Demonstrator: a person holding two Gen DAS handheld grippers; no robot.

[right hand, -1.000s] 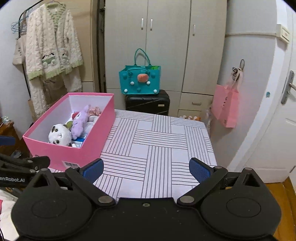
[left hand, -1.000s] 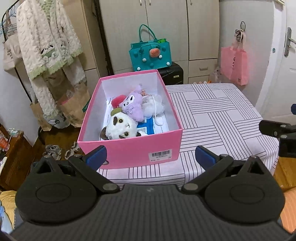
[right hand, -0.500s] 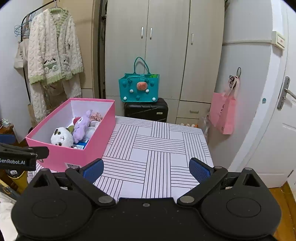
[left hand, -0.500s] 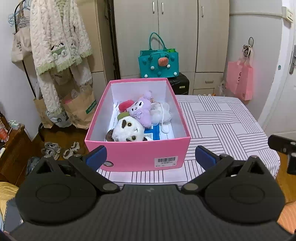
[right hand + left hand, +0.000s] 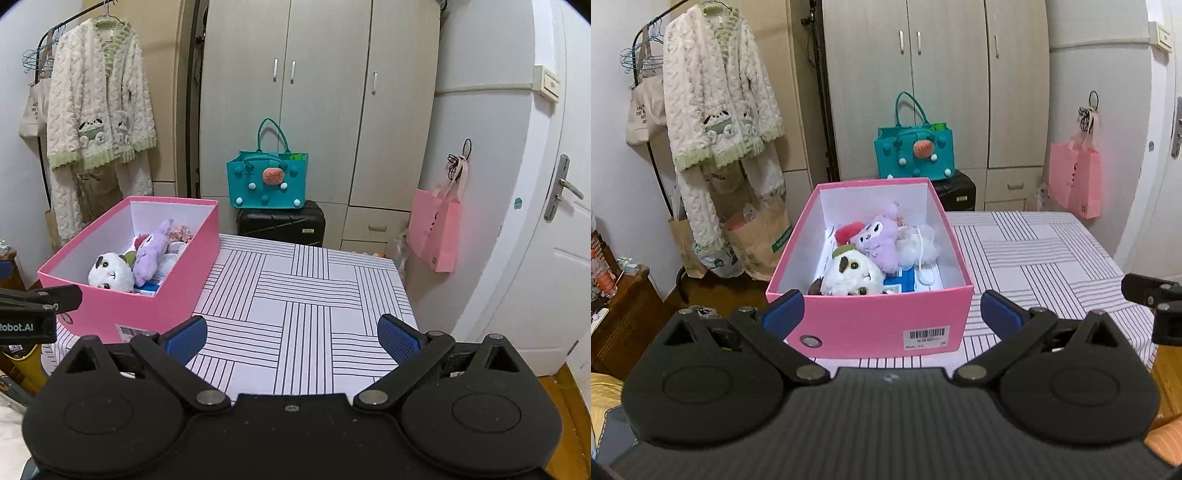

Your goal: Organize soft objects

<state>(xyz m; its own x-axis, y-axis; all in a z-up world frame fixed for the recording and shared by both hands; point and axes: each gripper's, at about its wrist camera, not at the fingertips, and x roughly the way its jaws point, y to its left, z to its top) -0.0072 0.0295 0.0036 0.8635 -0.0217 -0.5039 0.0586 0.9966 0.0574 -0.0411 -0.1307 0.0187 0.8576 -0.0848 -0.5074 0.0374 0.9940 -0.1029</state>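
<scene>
A pink box (image 5: 871, 325) (image 5: 147, 306) stands at the left end of the striped table (image 5: 306, 295). Inside it lie a white panda plush (image 5: 851, 277) (image 5: 110, 275), a purple plush (image 5: 881, 240) (image 5: 151, 254), a white fluffy toy (image 5: 919, 245) and a red fuzzy one (image 5: 847, 232). My left gripper (image 5: 892, 312) hangs open in front of the box's near wall, nothing between its fingers. My right gripper (image 5: 291, 338) is open over the table's near edge, to the right of the box, and holds nothing.
A teal bag (image 5: 267, 181) sits on a black suitcase (image 5: 282, 223) behind the table. A pink bag (image 5: 436, 232) hangs on the wall at right. A fluffy robe (image 5: 716, 118) hangs at left over paper bags (image 5: 759, 240). A door (image 5: 554, 240) is at far right.
Both grippers have drawn back and risen away from the table, so the box and table look smaller and lower. Both stay open. Nothing in the box has moved.
</scene>
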